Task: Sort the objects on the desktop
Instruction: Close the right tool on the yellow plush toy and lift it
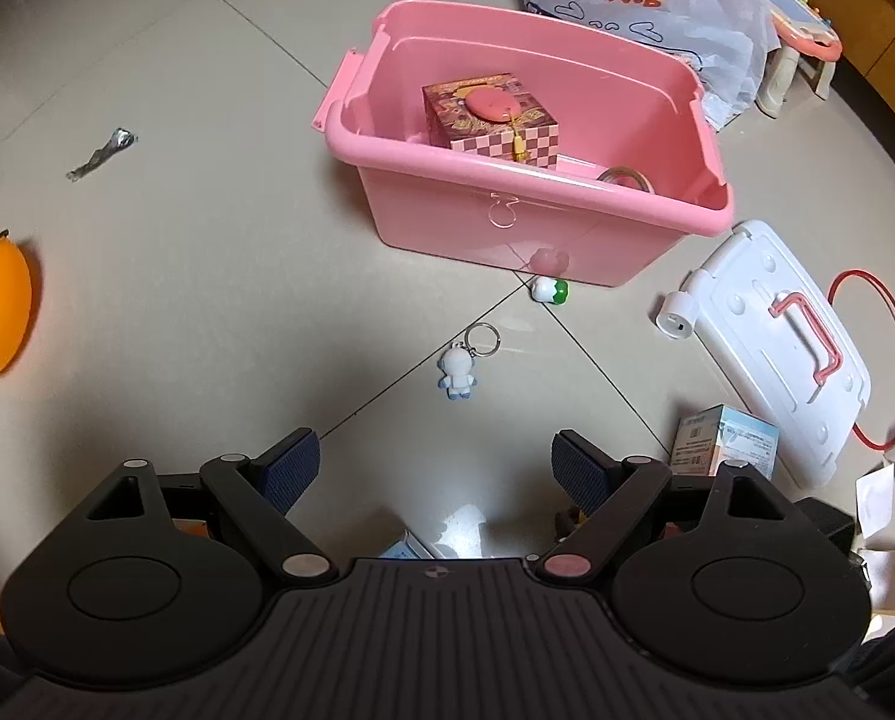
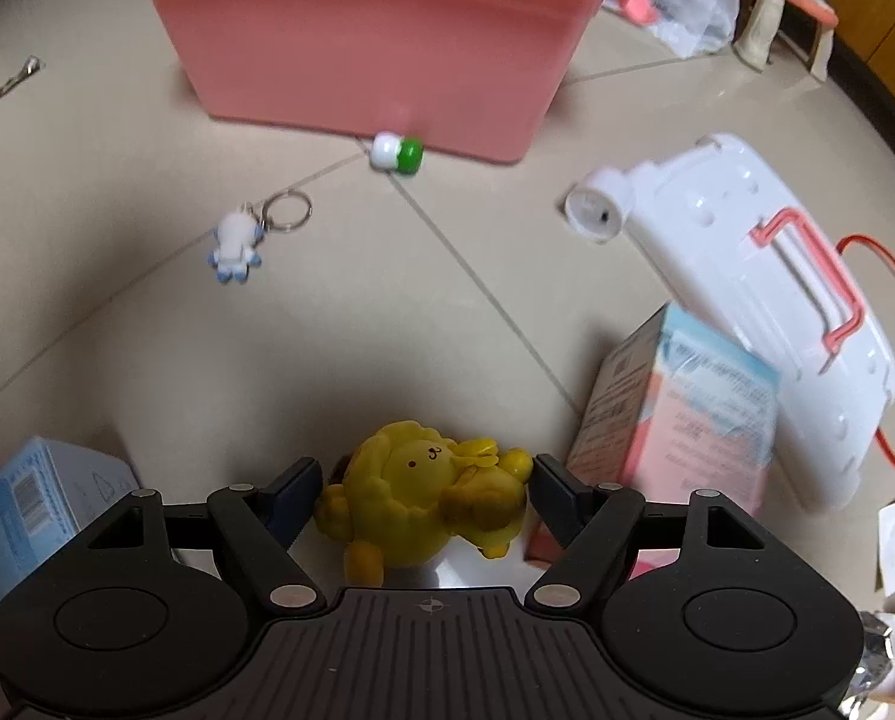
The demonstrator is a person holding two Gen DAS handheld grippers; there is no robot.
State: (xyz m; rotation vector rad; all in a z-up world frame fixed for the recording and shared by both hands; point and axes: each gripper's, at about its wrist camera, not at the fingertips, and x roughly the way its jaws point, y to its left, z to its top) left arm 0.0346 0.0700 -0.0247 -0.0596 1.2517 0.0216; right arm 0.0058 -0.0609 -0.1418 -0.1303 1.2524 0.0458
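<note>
Yellow plush toy clamped between my right gripper pads; left gripper fingers apart, empty, above floor tiles.

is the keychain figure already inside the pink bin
No, the keychain figure lies on the floor in front of the pink bin, beside its metal ring.
</note>
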